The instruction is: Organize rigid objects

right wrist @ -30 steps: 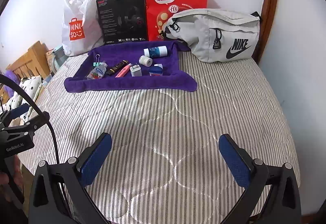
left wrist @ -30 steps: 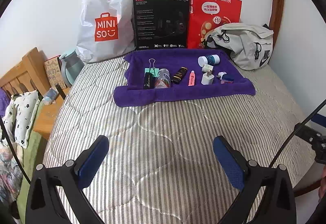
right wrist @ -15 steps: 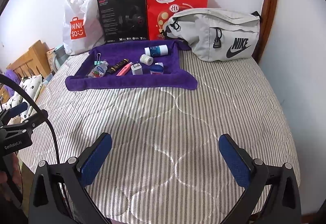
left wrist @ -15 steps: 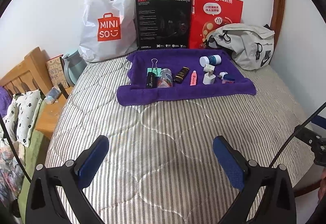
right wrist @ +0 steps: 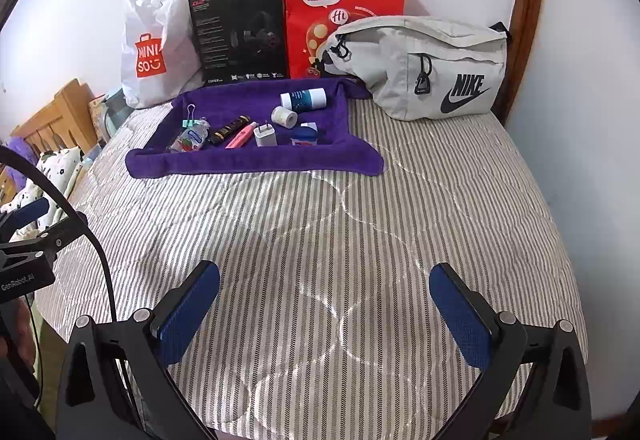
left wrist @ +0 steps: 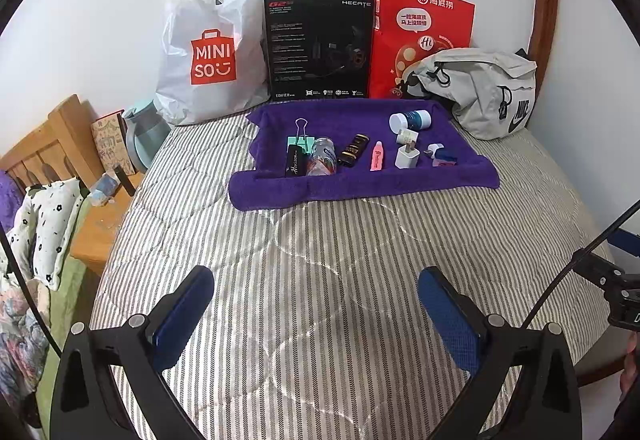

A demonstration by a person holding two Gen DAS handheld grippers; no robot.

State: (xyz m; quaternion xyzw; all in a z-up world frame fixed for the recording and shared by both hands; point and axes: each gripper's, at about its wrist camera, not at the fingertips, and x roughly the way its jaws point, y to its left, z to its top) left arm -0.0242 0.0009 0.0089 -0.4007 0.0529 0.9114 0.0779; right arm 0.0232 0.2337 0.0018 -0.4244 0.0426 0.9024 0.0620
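Note:
A purple towel (left wrist: pixel 360 186) (right wrist: pixel 256 160) lies across the far half of the striped bed. On it rest a green binder clip (left wrist: pixel 301 138), a black case (left wrist: pixel 295 165), a small clear bottle (left wrist: pixel 322 161), a black-and-gold tube (left wrist: pixel 352 149), a pink tube (left wrist: pixel 377 156), a white charger plug (left wrist: pixel 407 157) (right wrist: pixel 265 135), a tape roll (right wrist: pixel 284 117), a white-and-blue bottle (left wrist: pixel 410 120) (right wrist: pixel 303 99) and a small blue item (left wrist: pixel 443 157). My left gripper (left wrist: pixel 314 314) and right gripper (right wrist: pixel 325 314) both hover open over bare bedding, well short of the towel, holding nothing.
Against the wall stand a white Miniso bag (left wrist: pixel 208 48), a black box (left wrist: pixel 318 46) and a red paper bag (left wrist: pixel 420 36). A grey Nike waist bag (right wrist: pixel 424 72) lies right of the towel. A wooden headboard (left wrist: pixel 44 144) and bedside clutter sit at left.
Both views have shifted slightly, so the towel and bags sit a little differently in frame. Both grippers stay open and nothing on the towel has moved.

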